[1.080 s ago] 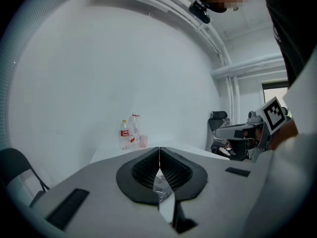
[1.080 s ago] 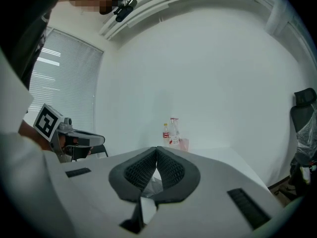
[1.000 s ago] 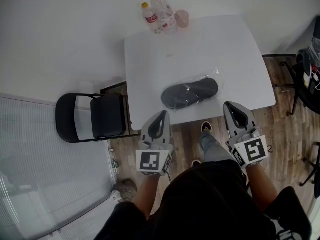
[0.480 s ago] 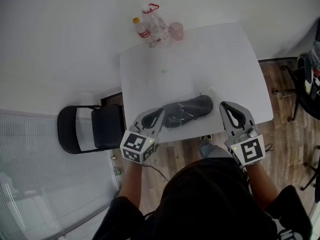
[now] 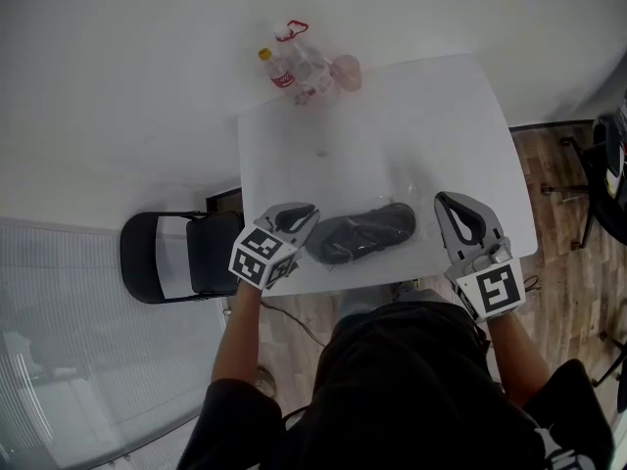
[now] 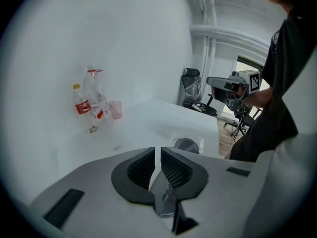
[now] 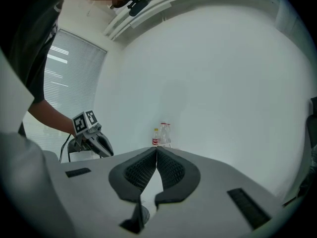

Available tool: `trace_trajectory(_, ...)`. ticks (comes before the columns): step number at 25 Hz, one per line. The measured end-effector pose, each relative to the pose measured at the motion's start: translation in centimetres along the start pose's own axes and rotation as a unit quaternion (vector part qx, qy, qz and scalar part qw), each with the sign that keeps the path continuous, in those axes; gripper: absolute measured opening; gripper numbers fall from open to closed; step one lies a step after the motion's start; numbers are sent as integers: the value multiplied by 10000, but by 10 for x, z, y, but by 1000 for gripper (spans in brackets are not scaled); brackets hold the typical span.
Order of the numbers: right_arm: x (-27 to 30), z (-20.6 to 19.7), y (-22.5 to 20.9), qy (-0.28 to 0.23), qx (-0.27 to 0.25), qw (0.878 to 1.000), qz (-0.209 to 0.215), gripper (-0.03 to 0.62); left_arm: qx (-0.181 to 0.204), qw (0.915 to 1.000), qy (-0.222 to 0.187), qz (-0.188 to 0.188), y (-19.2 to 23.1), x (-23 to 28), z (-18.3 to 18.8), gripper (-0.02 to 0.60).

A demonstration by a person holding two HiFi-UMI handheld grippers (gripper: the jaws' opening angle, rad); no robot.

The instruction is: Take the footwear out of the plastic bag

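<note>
Seen from above, a white table [image 5: 431, 116] fills the upper middle of the frame. A dark piece of footwear [image 5: 362, 233] lies on its near edge, still sealed in a clear plastic bag [image 5: 409, 186]. It lies lengthwise across the frame, its right end a little higher in the picture than its left. The left gripper [image 5: 310, 211] comes in from the lower left, its marker cube toward the person and its tips aimed right and down at the bag's left end. It is just beside the bag, though I cannot tell whether it touches. Its own view shows the two ribbed pads [image 6: 143, 165] brought together with nothing between them, and the bagged footwear lies on the tabletop beyond. The right gripper [image 5: 451, 202] sits at the right of the frame, clear of the bag's right end and over the table's near right part. It points up the frame, and its jaws are likewise pressed together and empty. At the table's far left corner, in the upper middle of the picture, stand two clear bottles [image 5: 284, 65] with a pink cup [image 5: 346, 70] next to them, well apart from the bag. A black folding chair [image 5: 181, 258] stands left of the table, near the left gripper, and wood floor [image 5: 573, 213] shows at the right edge.
</note>
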State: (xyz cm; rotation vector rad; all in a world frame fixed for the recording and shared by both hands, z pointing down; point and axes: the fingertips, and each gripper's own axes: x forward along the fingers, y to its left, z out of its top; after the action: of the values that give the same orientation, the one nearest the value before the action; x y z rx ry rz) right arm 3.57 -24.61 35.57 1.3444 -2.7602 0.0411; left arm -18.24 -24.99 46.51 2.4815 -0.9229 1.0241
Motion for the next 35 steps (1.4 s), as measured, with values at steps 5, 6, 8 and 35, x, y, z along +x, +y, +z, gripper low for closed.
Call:
trace_trajectory(5,7,-9,-6,22,263,9996,107,20,-118,9948,771,-652,5,42,-39,123)
trace_trajectory(6,9,-10,-7,11,237,9996,121,20,-110,9912,985,-880,2,51,-49,213)
trace_trajectory(8,13,-10,-8,25,156,9998,141,20,-28,9820,1385,-1284,-1,67,-68,292)
trace_trajectory(35,67,-20,-20,327,-257,9990,182,20,-1633,7876,2019,-5587,-127,18,-75,380)
